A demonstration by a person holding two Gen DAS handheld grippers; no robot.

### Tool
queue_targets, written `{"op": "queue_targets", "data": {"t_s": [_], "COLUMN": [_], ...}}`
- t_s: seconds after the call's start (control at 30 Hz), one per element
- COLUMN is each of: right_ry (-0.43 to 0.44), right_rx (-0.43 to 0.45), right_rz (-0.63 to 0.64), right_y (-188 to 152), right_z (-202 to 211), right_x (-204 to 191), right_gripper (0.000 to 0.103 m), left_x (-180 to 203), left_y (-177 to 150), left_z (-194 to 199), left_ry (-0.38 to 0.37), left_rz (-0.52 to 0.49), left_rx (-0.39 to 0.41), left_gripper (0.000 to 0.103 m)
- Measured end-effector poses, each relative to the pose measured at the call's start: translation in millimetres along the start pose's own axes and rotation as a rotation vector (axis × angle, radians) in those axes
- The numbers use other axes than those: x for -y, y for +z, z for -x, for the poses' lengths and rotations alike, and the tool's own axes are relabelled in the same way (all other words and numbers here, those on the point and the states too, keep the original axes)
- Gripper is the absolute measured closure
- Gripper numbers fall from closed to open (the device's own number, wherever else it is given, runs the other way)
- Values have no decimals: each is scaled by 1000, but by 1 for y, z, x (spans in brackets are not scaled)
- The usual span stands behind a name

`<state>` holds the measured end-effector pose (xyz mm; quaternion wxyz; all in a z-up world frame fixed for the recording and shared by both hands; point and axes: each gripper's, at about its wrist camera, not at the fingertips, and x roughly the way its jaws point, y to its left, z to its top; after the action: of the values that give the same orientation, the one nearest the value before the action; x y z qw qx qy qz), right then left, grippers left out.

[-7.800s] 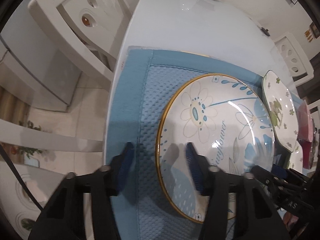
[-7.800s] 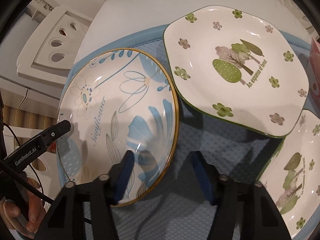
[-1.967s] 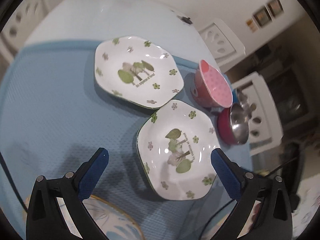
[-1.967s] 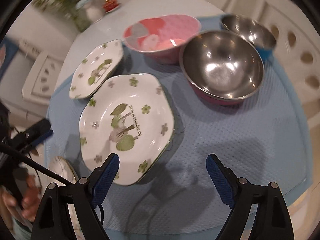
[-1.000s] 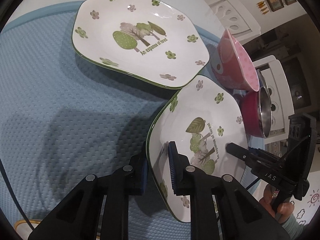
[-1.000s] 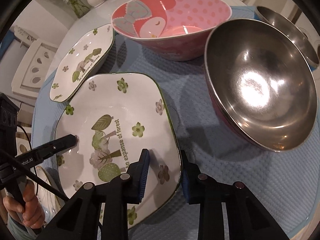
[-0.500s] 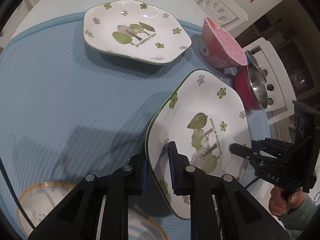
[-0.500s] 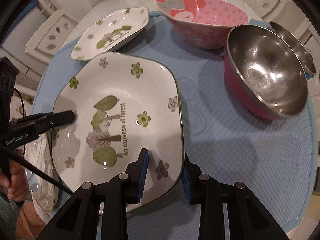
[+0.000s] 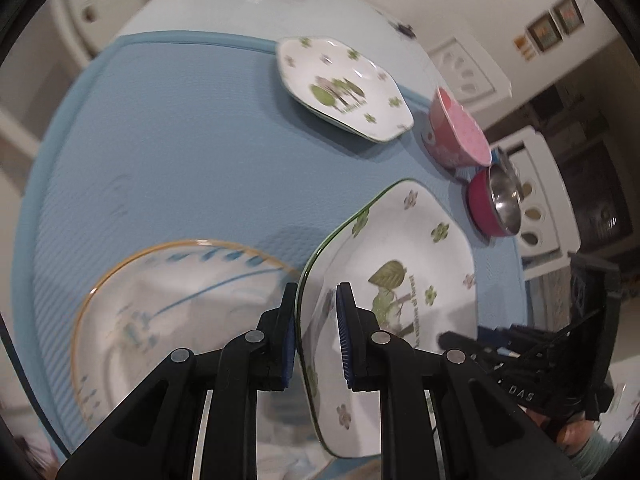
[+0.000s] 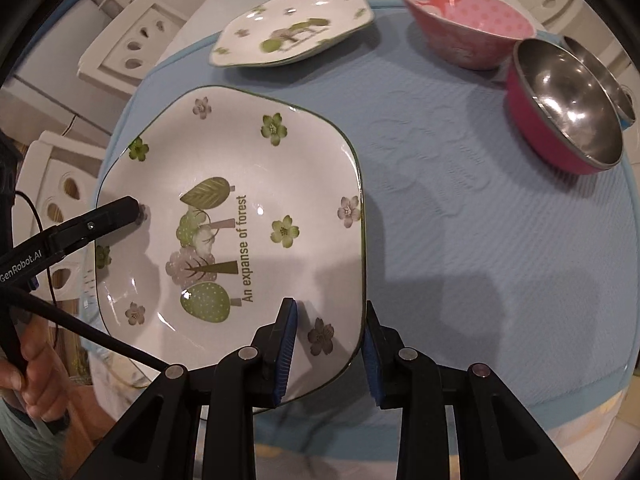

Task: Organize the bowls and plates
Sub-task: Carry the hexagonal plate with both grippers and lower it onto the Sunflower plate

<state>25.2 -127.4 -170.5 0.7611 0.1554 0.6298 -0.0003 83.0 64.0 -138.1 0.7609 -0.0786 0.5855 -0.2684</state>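
A white forest plate with a green rim hangs above the blue mat, tilted. My left gripper is shut on its left rim, and my right gripper is shut on the opposite rim. The left gripper's fingertip shows across the plate in the right wrist view. A round blue-flower plate with a gold rim lies on the mat, just left of and below the held plate. A second forest plate rests on the mat's far side.
A pink bowl and a steel bowl with a pink outside stand along the mat's right edge, with a smaller steel bowl behind. White chairs surround the table. A hand holds the left gripper.
Both grippers have carried the forest plate up and to the left, away from the bowls. The blue-flower plate has come into full view beside and under it.
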Motion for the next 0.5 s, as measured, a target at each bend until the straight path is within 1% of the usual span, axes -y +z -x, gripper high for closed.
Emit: {"op": "queue_targets", "data": {"t_s": [0.07,0.17,0.23,0.3,0.43,0.5], "right_ry": [8,-1,12,32,41,43], "right_rx": [-12,-38,-55,-70,-95,-103], "right_rz": [14,37,42,46,74,81], "right_y": [-3,-8,-10,-13,-20,-21], "right_z": [1,-2,-8,-13,-23,-28], "right_x": [-14,-41,-60,-72,-98,-109], "right_gripper": [73,73,73,73,73,73], "left_x": [-9,-24,-38,-54,-75,-86], "left_y": [-5,-14,-19,-25,-33,-34], "left_z": [11,25,33,40,48,52], "left_ry": [6,45,54,55,83,84], "left_rz": [22,54,83,113,128,138], "left_rx": [19,45,55,60,61,62], "left_gripper": [88,87,87,87,87,87]}}
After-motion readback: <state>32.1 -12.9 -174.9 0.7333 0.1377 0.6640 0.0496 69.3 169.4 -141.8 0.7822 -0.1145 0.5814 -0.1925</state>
